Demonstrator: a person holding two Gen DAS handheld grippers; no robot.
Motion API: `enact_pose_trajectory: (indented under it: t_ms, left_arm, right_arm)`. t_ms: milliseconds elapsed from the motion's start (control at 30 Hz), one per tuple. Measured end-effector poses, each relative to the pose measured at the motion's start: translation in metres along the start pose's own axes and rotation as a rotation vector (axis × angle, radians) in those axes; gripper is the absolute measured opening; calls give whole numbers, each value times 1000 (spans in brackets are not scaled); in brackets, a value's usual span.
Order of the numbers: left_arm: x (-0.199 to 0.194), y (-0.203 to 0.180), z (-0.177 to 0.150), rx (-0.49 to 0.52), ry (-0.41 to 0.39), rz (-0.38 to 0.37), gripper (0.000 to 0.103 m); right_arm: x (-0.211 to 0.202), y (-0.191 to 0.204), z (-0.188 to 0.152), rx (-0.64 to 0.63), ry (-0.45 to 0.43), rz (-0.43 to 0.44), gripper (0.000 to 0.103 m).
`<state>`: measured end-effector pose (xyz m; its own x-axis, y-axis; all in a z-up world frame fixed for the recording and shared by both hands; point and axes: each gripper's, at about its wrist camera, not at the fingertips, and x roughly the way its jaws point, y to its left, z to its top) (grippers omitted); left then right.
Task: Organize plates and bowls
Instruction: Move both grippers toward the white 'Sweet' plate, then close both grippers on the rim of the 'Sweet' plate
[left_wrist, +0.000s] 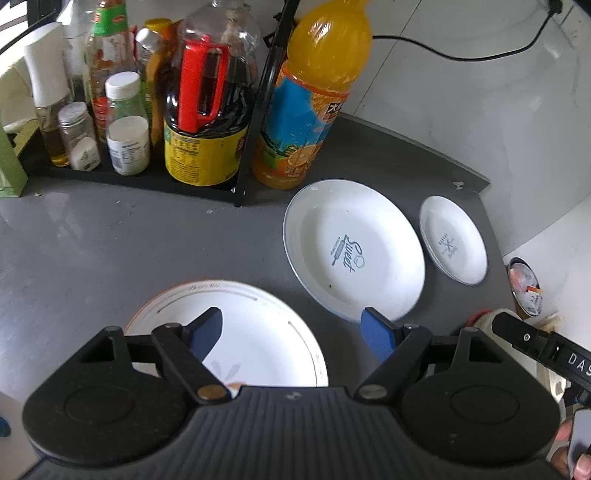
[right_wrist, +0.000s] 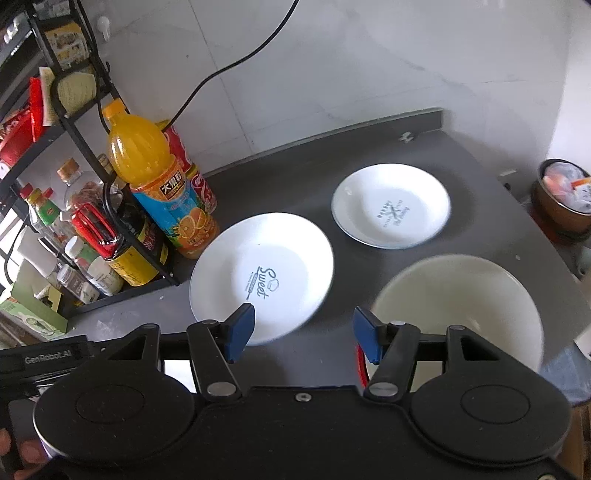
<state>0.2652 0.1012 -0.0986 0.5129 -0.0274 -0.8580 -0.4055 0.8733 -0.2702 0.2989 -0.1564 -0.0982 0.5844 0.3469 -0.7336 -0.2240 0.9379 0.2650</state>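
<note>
Both grippers hover with fingers spread, holding nothing: the left gripper (left_wrist: 291, 332) over the patterned plate (left_wrist: 258, 332), the right gripper (right_wrist: 299, 332) beside the bowl (right_wrist: 461, 295). Nothing is stacked yet on the worktop (left_wrist: 110, 240); next, probably, pinch a rim.

Your right gripper (right_wrist: 299, 330) hangs with its jaws apart and empty above the grey counter (right_wrist: 295, 162). Ahead lies the "Sweet" plate (right_wrist: 262, 275), the smaller plate (right_wrist: 391, 205) beyond it, the cream bowl (right_wrist: 458, 306) at right, the orange juice bottle (right_wrist: 159, 184) at left.
</note>
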Motion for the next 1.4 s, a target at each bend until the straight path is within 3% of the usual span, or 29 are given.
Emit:
enact_pose_trajectory:
  t_ms: [333,667,1167,1300,1333,1400]
  left_arm:
    - [68,-8,37,-65,44,56,81]
    - [129,-8,52,-160,95,113,77]
    - [170,1,56,-333,136,118,52]
    - [171,6,57,-378,144,106,35]
    - [171,8,57,-386,148,99,28]
    - [172,8,55,-395,155,93,23]
  right_arm:
    - [81,-7,46,-72,134,51,64]
    - [152,-22,79,-81,250,42,64]
    - [219,-28,90,-112,416,42,64]
    - [226,-22,92,-153,421,51,63]
    - [229,-21,93,-156,428,49,62]
    - [234,-21,92,-156,450,49,49]
